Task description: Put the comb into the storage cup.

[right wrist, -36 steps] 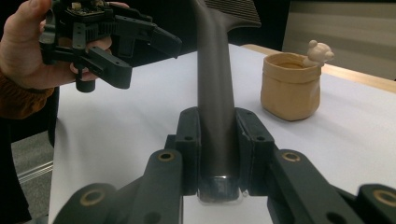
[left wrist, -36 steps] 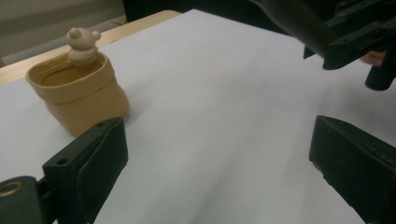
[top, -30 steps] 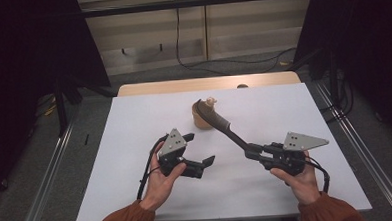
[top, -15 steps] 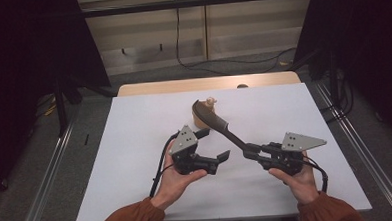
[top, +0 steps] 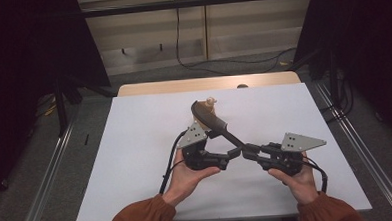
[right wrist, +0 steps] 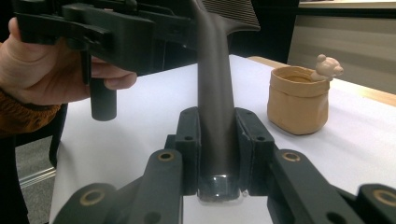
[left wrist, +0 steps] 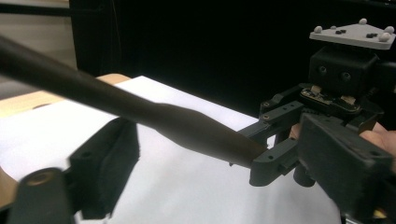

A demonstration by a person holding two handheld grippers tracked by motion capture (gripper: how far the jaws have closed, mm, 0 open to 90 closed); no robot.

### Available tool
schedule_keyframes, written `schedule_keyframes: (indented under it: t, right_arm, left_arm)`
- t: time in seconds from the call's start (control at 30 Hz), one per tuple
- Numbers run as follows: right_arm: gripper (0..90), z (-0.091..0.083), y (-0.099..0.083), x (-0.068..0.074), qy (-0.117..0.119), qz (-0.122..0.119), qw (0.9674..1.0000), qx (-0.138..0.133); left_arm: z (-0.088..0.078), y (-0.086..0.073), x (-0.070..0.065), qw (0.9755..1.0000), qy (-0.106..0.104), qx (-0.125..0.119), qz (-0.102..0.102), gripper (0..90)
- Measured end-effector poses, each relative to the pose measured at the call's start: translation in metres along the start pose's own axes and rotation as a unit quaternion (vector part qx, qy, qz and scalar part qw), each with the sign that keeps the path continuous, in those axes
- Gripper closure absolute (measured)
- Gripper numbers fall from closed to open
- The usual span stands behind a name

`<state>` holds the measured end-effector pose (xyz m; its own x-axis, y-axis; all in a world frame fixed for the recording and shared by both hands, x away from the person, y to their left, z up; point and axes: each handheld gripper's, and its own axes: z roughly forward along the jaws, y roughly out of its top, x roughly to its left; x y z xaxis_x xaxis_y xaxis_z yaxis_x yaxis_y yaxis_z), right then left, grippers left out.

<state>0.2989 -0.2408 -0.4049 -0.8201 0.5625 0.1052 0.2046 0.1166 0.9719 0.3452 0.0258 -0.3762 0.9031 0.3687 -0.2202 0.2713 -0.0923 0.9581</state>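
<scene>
Above the white table (top: 136,158), the left gripper (top: 231,156) has slid in toward the right gripper (top: 246,152) since a second ago; its jaws, just closing a little, stand apart either side of the dark brush (top: 220,127) handle. The right one stays clamped on the handle's end, near the tan cup (right wrist: 299,100).

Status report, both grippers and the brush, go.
Right gripper clamped on brush handle. Left gripper open, jaws closing beside the handle, not gripping. Tan pot stands behind, apart.

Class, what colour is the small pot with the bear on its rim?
Tan, like brown paper. The pot shows best in the right gripper view.
</scene>
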Motion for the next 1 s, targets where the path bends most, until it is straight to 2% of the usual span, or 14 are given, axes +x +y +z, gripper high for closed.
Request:
schedule_keyframes:
  t: [0.1,0.17,0.3,0.43,0.53,0.63,0.73,0.8,0.9,1.0]
  right_arm:
    - [72.8,0.000,0.000,0.000,-0.001,0.000,1.0000,-0.002]
    - [72.8,0.000,0.000,0.000,-0.001,0.000,1.0000,-0.004]
    - [72.8,0.000,0.001,-0.001,-0.003,0.001,1.0000,-0.006]
    - [72.8,-0.001,0.000,-0.001,-0.003,0.001,1.0000,-0.007]
    - [72.8,0.000,0.000,-0.001,-0.005,0.000,1.0000,-0.006]
    - [72.8,-0.001,0.001,-0.001,-0.008,0.002,0.9999,-0.008]
    - [72.8,-0.001,0.000,-0.001,-0.007,0.002,0.9999,-0.009]
    - [72.8,0.000,-0.001,-0.001,-0.007,0.002,0.9999,-0.008]
    - [72.8,0.000,-0.001,-0.001,-0.007,0.002,0.9999,-0.007]
    - [72.7,-0.001,-0.001,-0.002,-0.008,0.003,0.9999,-0.008]
  left_arm:
    - [0.002,-0.001,0.003,0.9997,0.002,-0.005,-0.024,23.0]
    - [0.003,-0.002,0.004,0.9989,-0.005,-0.010,-0.047,27.5]
    - [0.006,-0.002,0.007,0.9969,-0.007,-0.020,-0.076,34.8]
    - [0.007,-0.003,0.008,0.9958,-0.008,-0.021,-0.089,37.7]
    - [0.008,-0.004,0.010,0.9935,-0.017,-0.026,-0.109,42.6]
    - [0.008,-0.005,0.012,0.9923,-0.016,-0.027,-0.120,46.2]
    - [0.008,-0.005,0.014,0.9904,-0.023,-0.029,-0.133,50.7]
    - [0.009,-0.006,0.015,0.9878,-0.029,-0.033,-0.149,52.0]
    - [0.010,-0.006,0.017,0.9858,-0.034,-0.036,-0.160,53.9]
    - [0.011,-0.007,0.018,0.9824,-0.036,-0.041,-0.178,56.7]
